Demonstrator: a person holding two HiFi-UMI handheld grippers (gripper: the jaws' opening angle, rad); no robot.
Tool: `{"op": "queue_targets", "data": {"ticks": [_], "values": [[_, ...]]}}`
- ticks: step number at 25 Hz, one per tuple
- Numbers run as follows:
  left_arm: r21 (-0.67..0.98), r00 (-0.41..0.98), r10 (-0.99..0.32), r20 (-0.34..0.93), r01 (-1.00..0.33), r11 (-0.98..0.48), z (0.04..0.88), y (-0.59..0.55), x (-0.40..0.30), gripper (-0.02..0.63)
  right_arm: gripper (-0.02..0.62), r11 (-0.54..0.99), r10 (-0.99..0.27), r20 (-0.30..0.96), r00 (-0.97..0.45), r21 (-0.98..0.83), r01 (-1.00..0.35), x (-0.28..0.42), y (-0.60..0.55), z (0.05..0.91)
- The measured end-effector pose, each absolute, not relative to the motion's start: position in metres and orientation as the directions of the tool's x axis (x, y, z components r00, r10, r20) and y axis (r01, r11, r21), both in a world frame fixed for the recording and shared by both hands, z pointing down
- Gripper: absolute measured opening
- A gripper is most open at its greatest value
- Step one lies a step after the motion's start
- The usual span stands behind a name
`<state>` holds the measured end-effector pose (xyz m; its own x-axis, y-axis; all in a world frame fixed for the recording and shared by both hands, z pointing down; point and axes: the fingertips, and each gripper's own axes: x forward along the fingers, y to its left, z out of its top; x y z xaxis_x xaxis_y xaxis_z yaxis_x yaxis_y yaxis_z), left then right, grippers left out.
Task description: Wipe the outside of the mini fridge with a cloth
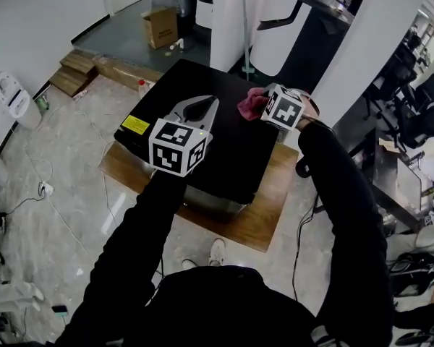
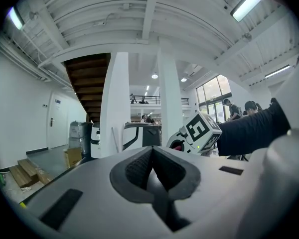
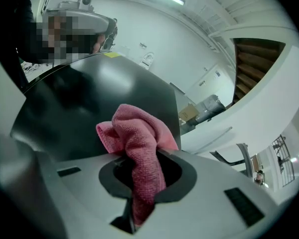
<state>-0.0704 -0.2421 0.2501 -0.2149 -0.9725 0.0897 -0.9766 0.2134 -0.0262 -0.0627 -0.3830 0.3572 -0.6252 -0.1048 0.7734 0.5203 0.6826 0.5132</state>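
The right tool [image 3: 139, 183] pinches a bunched pink cloth [image 3: 138, 131] at the upper-right edge of the mini fridge [image 1: 224, 157], which fills the frame's centre. The left tool [image 1: 197, 111] hovers pressed together, empty. It would be best to press the cloth flat and sweep in overlapping strokes.

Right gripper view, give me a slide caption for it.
Right gripper shut on a pink cloth, black mini fridge top beyond.
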Motion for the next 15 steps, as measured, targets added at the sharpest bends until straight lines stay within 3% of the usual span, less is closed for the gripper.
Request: {"op": "queue_targets", "data": {"ticks": [12,15], "values": [[-0.034,-0.135,-0.989,0.063,-0.991,0.133,0.242,-0.223,-0.028,0.006,0.054,0.707,-0.265,0.804,-0.532,0.537,0.46,0.037,-0.412,0.36],[-0.048,-0.134,-0.99,0.052,-0.99,0.131,0.238,-0.206,-0.022,0.006,0.055,0.733,-0.264,0.759,-0.595,0.559,0.388,0.052,-0.41,0.345]]}}
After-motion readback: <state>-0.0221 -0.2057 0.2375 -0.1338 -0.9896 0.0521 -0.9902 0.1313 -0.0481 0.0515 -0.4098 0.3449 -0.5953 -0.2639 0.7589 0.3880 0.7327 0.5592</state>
